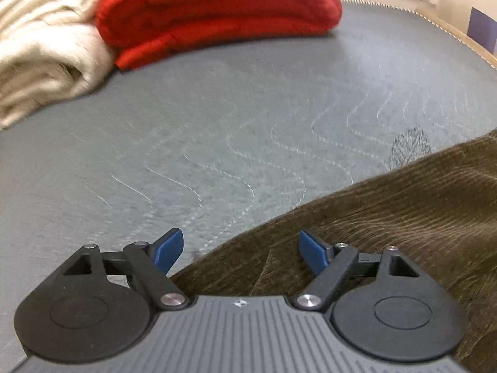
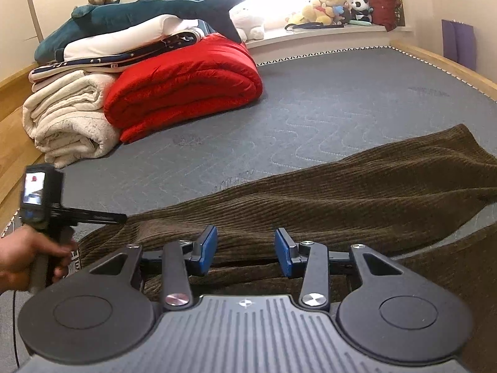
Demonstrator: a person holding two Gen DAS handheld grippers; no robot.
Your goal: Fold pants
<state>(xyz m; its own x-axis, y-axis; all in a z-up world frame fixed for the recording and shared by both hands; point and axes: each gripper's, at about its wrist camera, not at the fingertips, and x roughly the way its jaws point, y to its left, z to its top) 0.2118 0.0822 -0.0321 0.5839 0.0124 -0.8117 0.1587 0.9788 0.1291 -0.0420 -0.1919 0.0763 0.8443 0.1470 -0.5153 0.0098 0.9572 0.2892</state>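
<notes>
Both grippers, left and right, hover with fingers spread over the brown corduroy pants; only the right view shows the teal plush shark.

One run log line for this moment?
step: pre-grasp | left claw: open | right claw: open, over brown corduroy pants | pants: unfolded

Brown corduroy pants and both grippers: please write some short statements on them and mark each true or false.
1. The brown corduroy pants lie on the grey mattress. True.
2. The right gripper is shut on the pants. False: its jaws stand open, with nothing held between them.
3. The left gripper has open jaws. True.
4. The red blanket lies on top of the pants. False: it sits apart, beside the cream blanket.
5. A plush shark lies on the folded bedding. True.
</notes>
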